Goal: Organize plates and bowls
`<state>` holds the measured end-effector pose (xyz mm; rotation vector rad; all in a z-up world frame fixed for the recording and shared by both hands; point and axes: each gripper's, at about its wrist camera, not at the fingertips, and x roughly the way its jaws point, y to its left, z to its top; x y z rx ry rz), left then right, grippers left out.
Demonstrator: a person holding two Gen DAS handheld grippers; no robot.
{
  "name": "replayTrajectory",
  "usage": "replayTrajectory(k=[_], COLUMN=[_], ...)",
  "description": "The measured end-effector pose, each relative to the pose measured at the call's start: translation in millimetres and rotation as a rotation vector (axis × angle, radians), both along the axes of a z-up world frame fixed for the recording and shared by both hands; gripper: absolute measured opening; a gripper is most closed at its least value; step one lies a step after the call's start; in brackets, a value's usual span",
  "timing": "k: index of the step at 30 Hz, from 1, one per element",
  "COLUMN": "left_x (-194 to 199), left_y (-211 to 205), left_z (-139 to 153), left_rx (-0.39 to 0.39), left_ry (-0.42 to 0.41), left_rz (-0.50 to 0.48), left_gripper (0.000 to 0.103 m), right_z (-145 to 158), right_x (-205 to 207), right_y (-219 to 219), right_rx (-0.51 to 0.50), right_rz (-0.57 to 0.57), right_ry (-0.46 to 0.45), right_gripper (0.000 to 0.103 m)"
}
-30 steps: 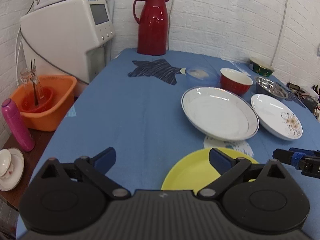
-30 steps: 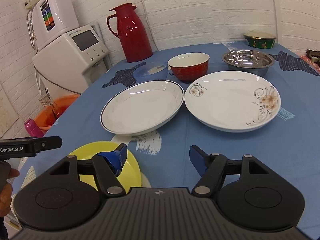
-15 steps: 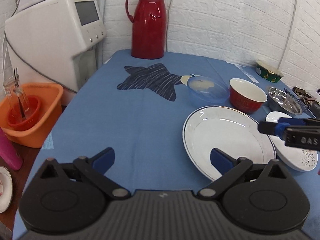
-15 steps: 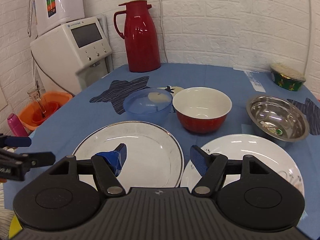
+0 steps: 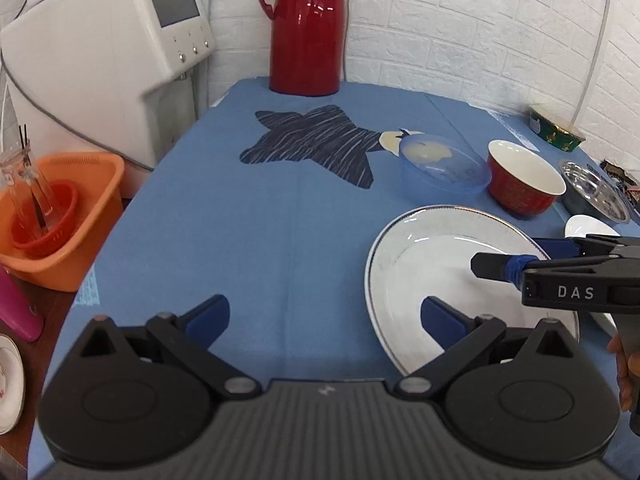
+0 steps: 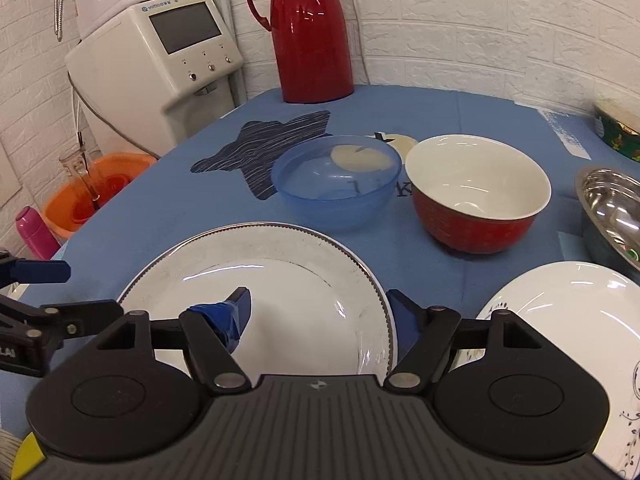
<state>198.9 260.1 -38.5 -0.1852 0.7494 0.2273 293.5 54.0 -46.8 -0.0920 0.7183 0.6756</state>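
Note:
A white plate with a dark rim (image 5: 440,264) (image 6: 272,280) lies on the blue cloth. My right gripper (image 6: 320,306) (image 5: 516,256) is open and low over it. Its left finger is above the plate's inside, its right finger just outside the right rim. My left gripper (image 5: 324,314) (image 6: 60,292) hangs open and holds nothing, left of the plate, with its right fingertip over the plate's near-left edge. Behind stand a blue see-through bowl (image 6: 336,176) (image 5: 444,168), a red bowl (image 6: 476,196) (image 5: 524,188) and a steel bowl (image 6: 612,212) (image 5: 596,192). A floral white plate (image 6: 568,312) lies at right.
A red thermos (image 5: 306,28) and a white water dispenser (image 5: 120,48) stand at the back left. An orange basin (image 5: 60,216) and a pink bottle (image 5: 16,312) sit off the table's left edge. A green tin (image 5: 556,132) is far right. A yellow plate's edge (image 6: 26,454) shows bottom left.
Both grippers have moved forward past the yellow plate. The right gripper has come in over the dark-rimmed white plate and now straddles its right rim.

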Motion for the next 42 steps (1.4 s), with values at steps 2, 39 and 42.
replayTrajectory(k=[2,39,42], left_x=[2,-29,-56], left_y=[2,-49,-57], left_z=[-3,38,39], left_rx=[-0.027,0.034,0.042], left_ry=[0.006,-0.046,-0.051], left_rz=[-0.005,-0.084,-0.073], left_gripper=[0.101,0.027,0.027], right_z=[-3,26,27], right_x=[-4,-109,-136], right_y=[-7,-21,-28], right_rx=[0.015,0.046,0.053], right_rz=[-0.024,-0.019,-0.015], right_ry=[0.033,-0.118,-0.112], right_gripper=[0.058,0.053,0.053])
